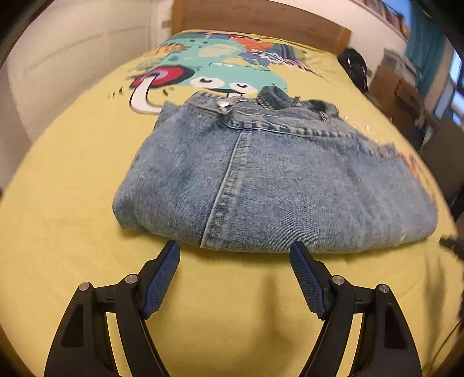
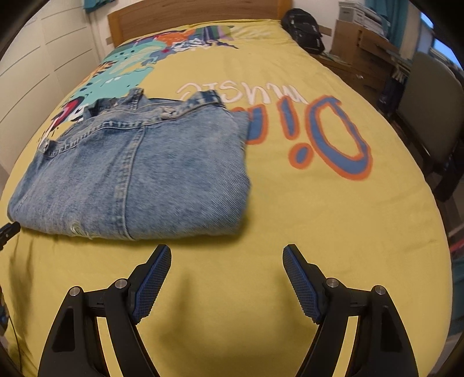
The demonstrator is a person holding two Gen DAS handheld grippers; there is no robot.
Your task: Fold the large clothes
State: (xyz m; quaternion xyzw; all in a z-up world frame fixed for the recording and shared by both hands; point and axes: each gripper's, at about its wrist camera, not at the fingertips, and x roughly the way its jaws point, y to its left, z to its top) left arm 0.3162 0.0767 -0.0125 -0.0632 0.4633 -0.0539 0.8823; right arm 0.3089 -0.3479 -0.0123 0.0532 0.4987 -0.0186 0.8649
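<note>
**Mia:** On top of the yellow bedspread [image 1: 72, 179] lie the jeans [image 1: 275, 179], all folded up into a fat blue square. Can you see them too?

**Ben:** Yes! They sit flat on the bed, with the waist part and the shiny button [image 1: 222, 103] on the far side, toward the wooden headboard [image 1: 261, 17]. The folded edge is on the near side, close to the grabbers.

**Mia:** What about the left gripper [image 1: 235, 252]?

**Ben:** Its two blue fingers are spread wide apart. Nothing is between them. The tips are just in front of the near edge of the jeans, and I cannot tell if they touch the cloth.

**Mia:** And the right gripper [image 2: 226, 252]?

**Ben:** Same thing, fingers wide apart and holding nothing. It sits over bare yellow cover, off by the right corner of the jeans.

**Mia:** I see a funny green cartoon face [image 1: 226, 75] printed on the cover, behind the jeans.

**Ben:** And big blue and orange letters [image 2: 327, 136] next to the jeans in the right view. The jeans cover a bit of them. A black bag [image 2: 303, 30] sits up by the far corner of the bed
</note>
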